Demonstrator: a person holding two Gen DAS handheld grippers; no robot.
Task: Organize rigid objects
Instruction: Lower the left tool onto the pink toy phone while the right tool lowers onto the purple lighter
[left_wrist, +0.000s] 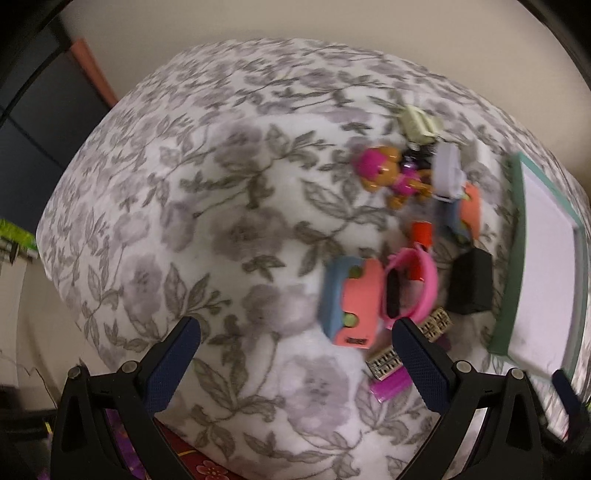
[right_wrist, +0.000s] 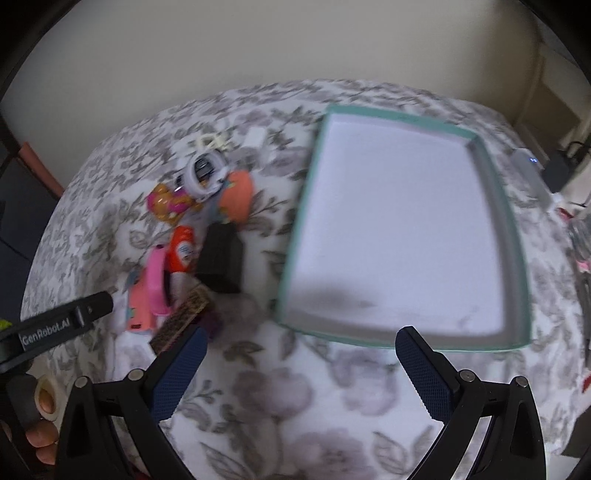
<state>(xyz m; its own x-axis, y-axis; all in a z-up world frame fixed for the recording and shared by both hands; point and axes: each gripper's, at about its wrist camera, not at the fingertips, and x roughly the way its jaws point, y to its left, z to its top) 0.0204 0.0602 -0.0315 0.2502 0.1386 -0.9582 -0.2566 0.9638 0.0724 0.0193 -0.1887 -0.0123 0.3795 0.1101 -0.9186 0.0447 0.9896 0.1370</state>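
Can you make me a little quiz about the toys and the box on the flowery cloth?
1. True or false: the box already has toys inside it.
2. Which sits right beside the pink band? A) a coral and blue toy B) a green ball C) a spoon
3. Fill in: both the left tool and the right tool are ____, holding nothing.

Key
1. False. Its white floor is bare; the toys lie on the cloth next to it.
2. A
3. open
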